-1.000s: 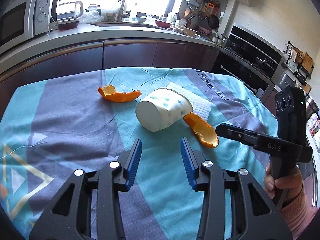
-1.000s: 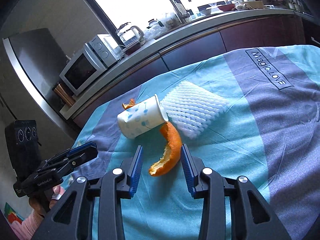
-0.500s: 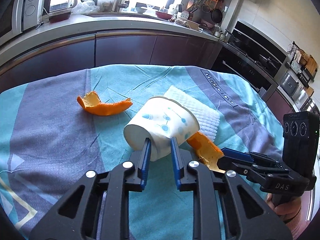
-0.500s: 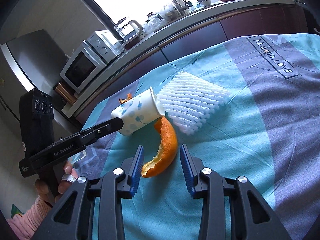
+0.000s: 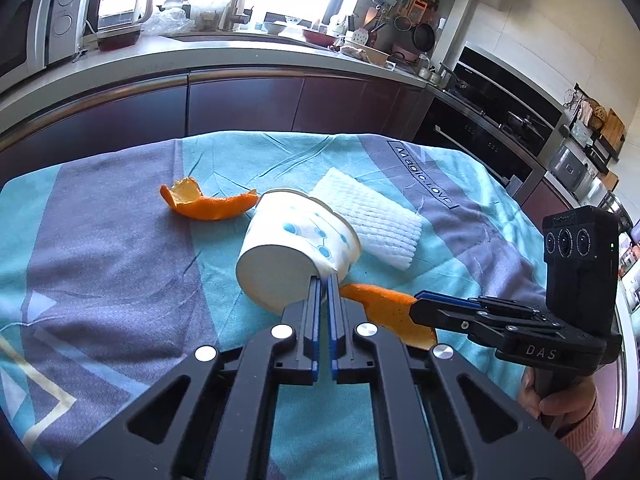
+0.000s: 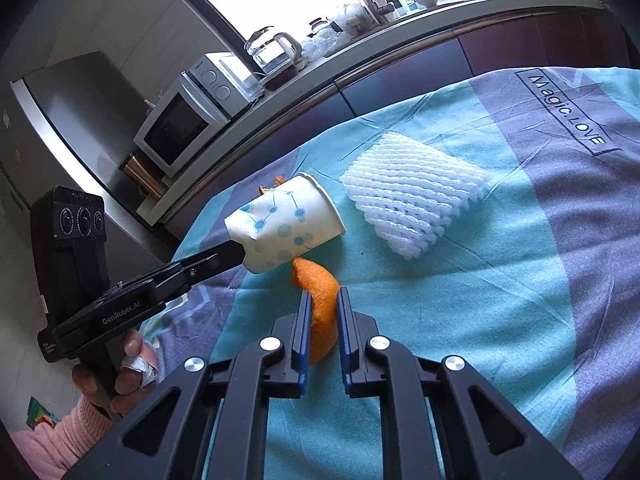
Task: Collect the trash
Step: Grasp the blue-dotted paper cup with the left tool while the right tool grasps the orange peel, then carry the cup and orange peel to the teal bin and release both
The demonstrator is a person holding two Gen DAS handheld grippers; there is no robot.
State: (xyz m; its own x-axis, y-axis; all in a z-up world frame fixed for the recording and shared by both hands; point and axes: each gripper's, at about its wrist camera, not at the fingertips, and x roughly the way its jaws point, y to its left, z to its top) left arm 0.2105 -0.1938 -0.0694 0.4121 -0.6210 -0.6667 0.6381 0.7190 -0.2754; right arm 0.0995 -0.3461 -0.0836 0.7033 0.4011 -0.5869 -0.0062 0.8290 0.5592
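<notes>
A white paper cup with blue dots lies on its side on the cloth. My left gripper is shut on the rim of the cup's base; it also shows in the right wrist view, pinching the cup. My right gripper is shut on an orange peel lying just in front of the cup; the peel also shows in the left wrist view. A second orange peel lies left of the cup. A white foam fruit net lies behind it.
The table is covered by a teal and grey cloth with printed lettering. Behind it runs a dark kitchen counter with a microwave and kettle. An oven range stands at the far right.
My left gripper closed fully on the cup's base edge. My right gripper moved forward and closed on the near orange peel.
</notes>
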